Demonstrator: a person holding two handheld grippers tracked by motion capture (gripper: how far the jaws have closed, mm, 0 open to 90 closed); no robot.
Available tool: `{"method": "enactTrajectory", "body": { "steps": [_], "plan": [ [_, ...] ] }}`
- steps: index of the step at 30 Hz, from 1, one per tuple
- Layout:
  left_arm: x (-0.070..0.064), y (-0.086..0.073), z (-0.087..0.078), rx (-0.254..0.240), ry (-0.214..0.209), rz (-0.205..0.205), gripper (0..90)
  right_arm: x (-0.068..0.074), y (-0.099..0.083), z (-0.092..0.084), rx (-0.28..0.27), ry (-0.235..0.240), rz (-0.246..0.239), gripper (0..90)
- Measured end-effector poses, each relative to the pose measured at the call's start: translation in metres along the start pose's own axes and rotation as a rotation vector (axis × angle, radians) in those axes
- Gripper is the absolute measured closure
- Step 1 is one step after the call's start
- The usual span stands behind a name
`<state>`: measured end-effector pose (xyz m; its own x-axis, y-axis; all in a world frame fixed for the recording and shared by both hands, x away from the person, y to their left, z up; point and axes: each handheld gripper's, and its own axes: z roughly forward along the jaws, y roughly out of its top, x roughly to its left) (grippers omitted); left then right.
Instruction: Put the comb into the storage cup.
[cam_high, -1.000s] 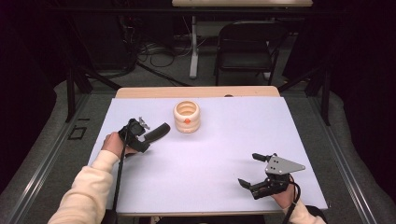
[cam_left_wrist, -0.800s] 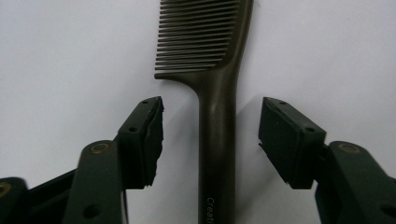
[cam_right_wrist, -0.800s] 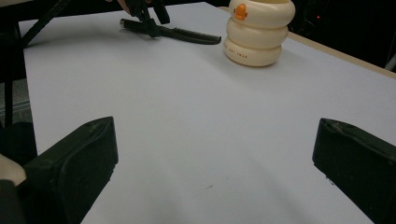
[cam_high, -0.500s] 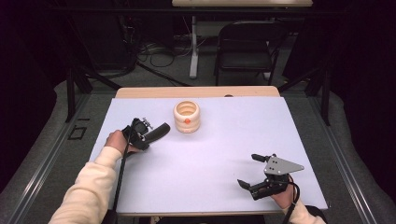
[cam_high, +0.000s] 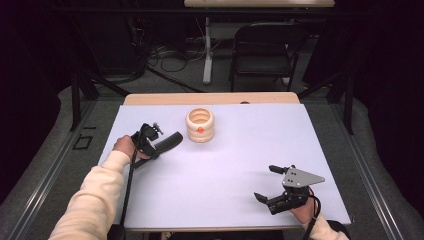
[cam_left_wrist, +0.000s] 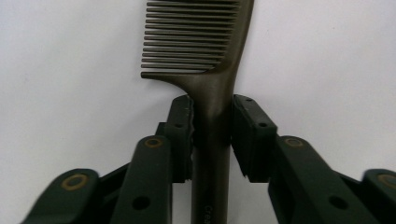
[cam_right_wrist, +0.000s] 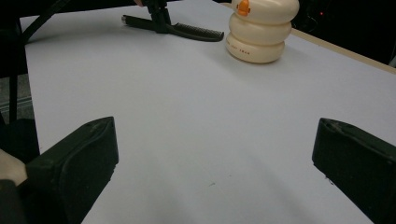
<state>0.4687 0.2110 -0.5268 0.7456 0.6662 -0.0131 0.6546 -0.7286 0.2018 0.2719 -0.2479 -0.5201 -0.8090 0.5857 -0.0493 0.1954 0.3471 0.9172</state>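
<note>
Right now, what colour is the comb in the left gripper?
Dark brown-black comb, clamped by its handle in the left gripper; the left gripper view shows it best.

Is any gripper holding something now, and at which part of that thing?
The left gripper has just closed on the dark comb, gripping its handle just below the teeth. The right gripper is open and holds nothing.

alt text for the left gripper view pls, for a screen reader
The left tool is shut on the handle of a dark brown plastic comb, its two black pads pressing either side just below the teeth. The comb points straight away, over a plain white table surface.
</note>
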Motion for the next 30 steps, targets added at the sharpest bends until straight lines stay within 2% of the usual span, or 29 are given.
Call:
{"method": "enactTrajectory", "body": {
  "steps": [6, 12, 20, 26, 30],
  "plan": [
    [-0.002, 0.0, -0.001, 0.002, 0.012, 0.001, 71.7, 0.0, 0.0, 0.0, 0.0, -0.003, 0.001, 0.0],
    [-0.004, -0.005, -0.003, -0.026, 0.03, -0.019, 71.9, 0.0, 0.0, 0.0, 0.0, -0.005, 0.002, 0.0],
    [-0.006, -0.014, -0.017, -0.14, 0.027, -0.061, 71.9, -0.001, 0.0, 0.0, 0.0, -0.005, 0.003, 0.0],
    [-0.012, -0.018, -0.021, -0.198, 0.028, -0.067, 72.0, -0.001, 0.0, -0.001, -0.003, -0.006, 0.005, 0.0],
    [-0.013, -0.021, -0.023, -0.233, 0.023, -0.085, 72.0, -0.001, 0.0, 0.0, -0.003, -0.008, 0.003, 0.0]
  ]
}}
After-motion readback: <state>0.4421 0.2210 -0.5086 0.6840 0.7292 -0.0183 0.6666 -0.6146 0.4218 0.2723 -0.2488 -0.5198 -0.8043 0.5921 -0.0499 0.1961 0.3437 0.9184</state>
